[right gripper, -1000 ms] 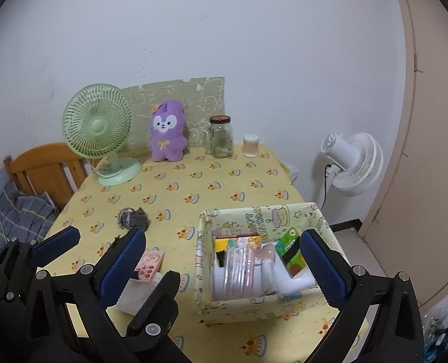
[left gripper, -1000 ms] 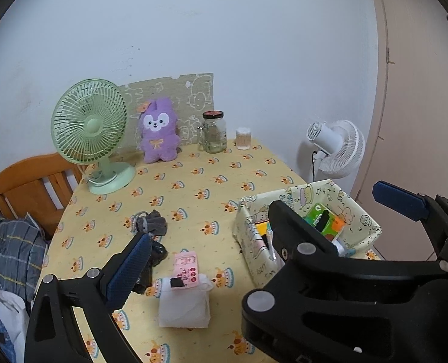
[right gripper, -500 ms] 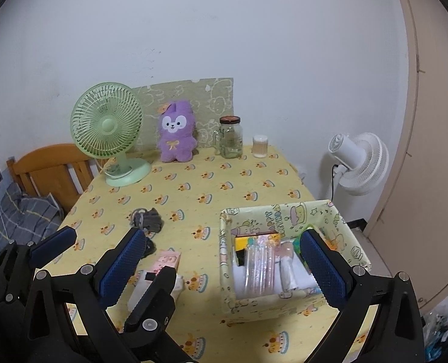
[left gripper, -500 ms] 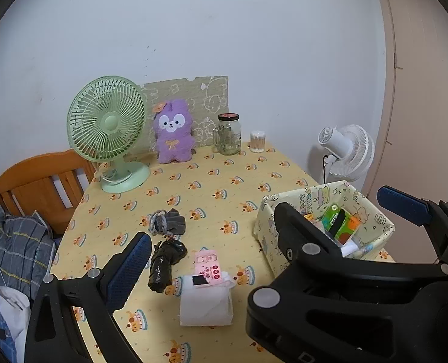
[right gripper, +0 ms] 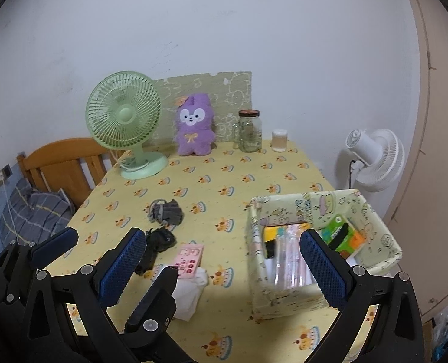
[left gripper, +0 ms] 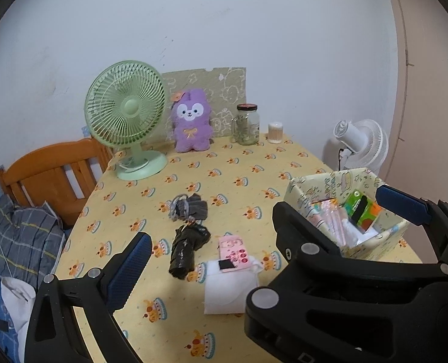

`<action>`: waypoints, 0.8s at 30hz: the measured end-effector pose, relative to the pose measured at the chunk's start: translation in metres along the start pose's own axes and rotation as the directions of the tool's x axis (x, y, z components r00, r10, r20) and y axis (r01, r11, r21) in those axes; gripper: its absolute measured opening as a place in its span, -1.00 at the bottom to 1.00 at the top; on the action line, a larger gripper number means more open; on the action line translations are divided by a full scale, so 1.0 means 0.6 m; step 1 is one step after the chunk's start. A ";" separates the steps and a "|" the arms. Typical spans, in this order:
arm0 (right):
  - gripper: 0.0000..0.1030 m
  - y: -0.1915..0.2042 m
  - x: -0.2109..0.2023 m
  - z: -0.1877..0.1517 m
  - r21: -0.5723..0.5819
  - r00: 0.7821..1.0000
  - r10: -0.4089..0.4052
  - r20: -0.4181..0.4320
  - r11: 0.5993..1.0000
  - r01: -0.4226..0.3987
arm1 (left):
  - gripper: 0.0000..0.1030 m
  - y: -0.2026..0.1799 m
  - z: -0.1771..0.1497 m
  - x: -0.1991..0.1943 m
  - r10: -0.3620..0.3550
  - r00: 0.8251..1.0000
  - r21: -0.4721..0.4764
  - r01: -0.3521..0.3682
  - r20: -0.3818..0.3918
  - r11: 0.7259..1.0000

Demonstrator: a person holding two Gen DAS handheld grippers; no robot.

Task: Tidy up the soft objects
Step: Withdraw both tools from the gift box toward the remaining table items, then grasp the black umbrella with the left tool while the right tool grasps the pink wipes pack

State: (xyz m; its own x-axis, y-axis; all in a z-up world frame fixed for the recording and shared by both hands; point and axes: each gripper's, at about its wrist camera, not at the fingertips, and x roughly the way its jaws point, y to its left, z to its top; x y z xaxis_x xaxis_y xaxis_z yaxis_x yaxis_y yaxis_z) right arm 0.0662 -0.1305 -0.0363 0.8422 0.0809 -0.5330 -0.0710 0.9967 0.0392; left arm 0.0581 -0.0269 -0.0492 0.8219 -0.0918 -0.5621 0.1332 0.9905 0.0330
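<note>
The table (left gripper: 254, 178) with its yellow cake-print cloth fills both views, and over the last second it has slid rightward and grown fuller in the left wrist view; the green fan (left gripper: 127, 112) and purple plush (left gripper: 191, 124) at the far edge now sit nearer the middle, so both grippers seem to have drawn back and swung a little, without touching anything. For the task this reads as a survey, not a step: nothing soft has been lifted or moved yet.

The patterned storage box (right gripper: 384, 236) stands at the right, already holding tubes and a green-and-orange packet (hard things, by the look of them). The soft items lie loose to its left: a white folded cloth (left gripper: 230, 290) nearest the cameras, with a pink card (left gripper: 234, 249) resting partly on it; a crumpled black piece (left gripper: 187, 248) just beside that; a grey knitted bundle (left gripper: 190, 207), perhaps gloves, a little farther back.

The left gripper (left gripper: 266, 230) is spread wide and holds nothing; the right gripper (right gripper: 224, 260) likewise stands apart and empty, above the near edge of the table.

The right wrist view looks down into the box and shows its contents plainly; the left view has the box half hidden behind the other gripper's black frame. The left view, in turn, shows the white cloth and black piece whole, which the right view's own finger (right gripper: 121, 269) partly covers.
</note>
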 end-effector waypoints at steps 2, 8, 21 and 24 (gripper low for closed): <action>1.00 0.005 0.008 -0.005 0.001 1.000 0.009 -0.012 1.000 -0.009 | 0.96 0.002 -0.003 0.004 0.004 1.000 -0.002 -0.004 -0.009 1.000; 1.00 0.022 0.026 -0.018 -0.011 0.998 0.045 -0.038 0.999 -0.045 | 0.95 0.019 -0.020 0.010 0.024 0.999 -0.031 -0.024 -0.026 0.999; 0.98 0.052 0.077 -0.050 -0.019 0.993 0.088 -0.079 0.996 -0.090 | 0.92 0.047 -0.053 0.049 0.047 0.995 -0.034 -0.050 -0.087 0.998; 0.97 0.056 0.091 -0.056 -0.023 0.992 0.090 -0.093 0.995 -0.093 | 0.88 0.054 -0.060 0.063 0.052 0.993 -0.042 -0.057 -0.109 0.998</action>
State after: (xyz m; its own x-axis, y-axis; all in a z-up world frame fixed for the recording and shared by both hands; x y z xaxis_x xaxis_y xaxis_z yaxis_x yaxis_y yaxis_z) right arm 0.0917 -0.0928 -0.0928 0.7791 0.1697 -0.6035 -0.1607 0.9846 0.0693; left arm 0.0733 0.0055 -0.0991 0.7628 -0.0283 -0.6460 0.0629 0.9976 0.0305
